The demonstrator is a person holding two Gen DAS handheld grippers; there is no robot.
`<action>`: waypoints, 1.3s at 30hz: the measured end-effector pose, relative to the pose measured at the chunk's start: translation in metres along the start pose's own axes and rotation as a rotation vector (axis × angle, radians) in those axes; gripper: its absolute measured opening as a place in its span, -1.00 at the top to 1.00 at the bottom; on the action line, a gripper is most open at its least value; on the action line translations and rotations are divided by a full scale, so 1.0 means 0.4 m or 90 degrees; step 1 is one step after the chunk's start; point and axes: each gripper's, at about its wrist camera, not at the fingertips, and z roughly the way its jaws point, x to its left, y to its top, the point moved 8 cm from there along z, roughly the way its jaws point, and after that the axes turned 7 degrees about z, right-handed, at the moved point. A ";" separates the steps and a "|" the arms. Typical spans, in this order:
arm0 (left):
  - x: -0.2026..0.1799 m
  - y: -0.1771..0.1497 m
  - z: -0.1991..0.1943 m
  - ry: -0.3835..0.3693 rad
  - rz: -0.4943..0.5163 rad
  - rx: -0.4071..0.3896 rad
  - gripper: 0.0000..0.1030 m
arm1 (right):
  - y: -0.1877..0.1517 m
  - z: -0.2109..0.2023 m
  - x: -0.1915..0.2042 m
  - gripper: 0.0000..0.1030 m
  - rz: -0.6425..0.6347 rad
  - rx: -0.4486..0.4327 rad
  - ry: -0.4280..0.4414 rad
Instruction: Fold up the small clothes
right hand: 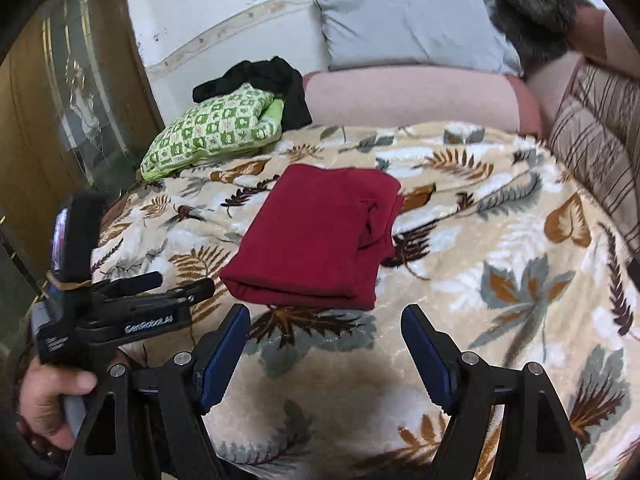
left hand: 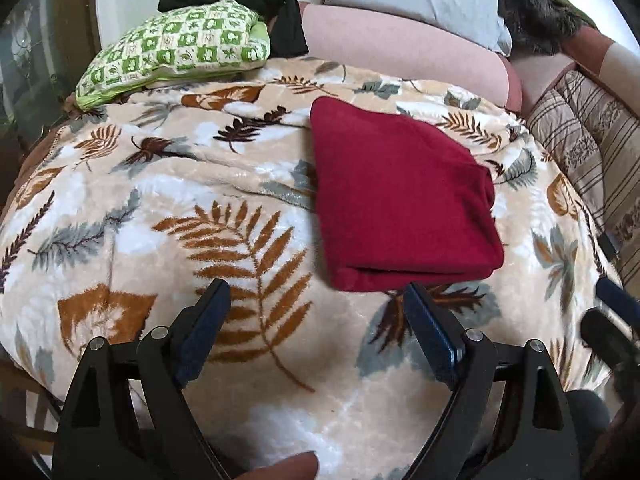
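A leaf-patterned blanket (left hand: pixel 132 208) is filling most of both views, spreading from the lower edge up to a pink bolster (left hand: pixel 404 52) and a grey pillow (right hand: pixel 408 20) that are lying across the upper part of the frame. A striped cushion (right hand: pixel 600 136) is sitting at the right edge. In the upper left, a green checked garment (left hand: pixel 176 50) is resting folded on the blanket with a black garment (right hand: pixel 260 76) bunching behind and touching it.

The red garment (left hand: pixel 400 200) is lying in the middle of each view as a flat, squared packet with a doubled edge facing the cameras, a small loose fold showing near its right side. Judging by that shape, the folding of this piece is looking finished, and both tools are hanging clear of it.

The left gripper (left hand: pixel 316 308) is standing wide over the bare blanket at the bottom of its view, nothing between its jaws. The right gripper (right hand: pixel 326 336) is likewise gaping wide and empty, just short of the packet's near edge. The left tool is also showing at the lower left of the right wrist view, a hand (right hand: pixel 48 396) wrapping its handle.

The next move is probably calling for either shifting the red packet toward the folded green piece or reaching for the black garment, which is looking still unfolded.
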 end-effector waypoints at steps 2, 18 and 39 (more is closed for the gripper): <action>-0.013 0.005 -0.010 -0.004 0.007 -0.013 -0.71 | 0.002 0.013 0.004 -0.47 0.001 0.011 -0.008; -0.069 -0.014 0.026 -0.044 0.043 0.010 -0.99 | -0.001 0.038 0.014 -0.47 -0.011 0.027 -0.024; -0.082 -0.021 0.039 -0.056 0.049 0.014 -0.99 | 0.008 0.040 0.003 -0.47 0.010 0.021 -0.011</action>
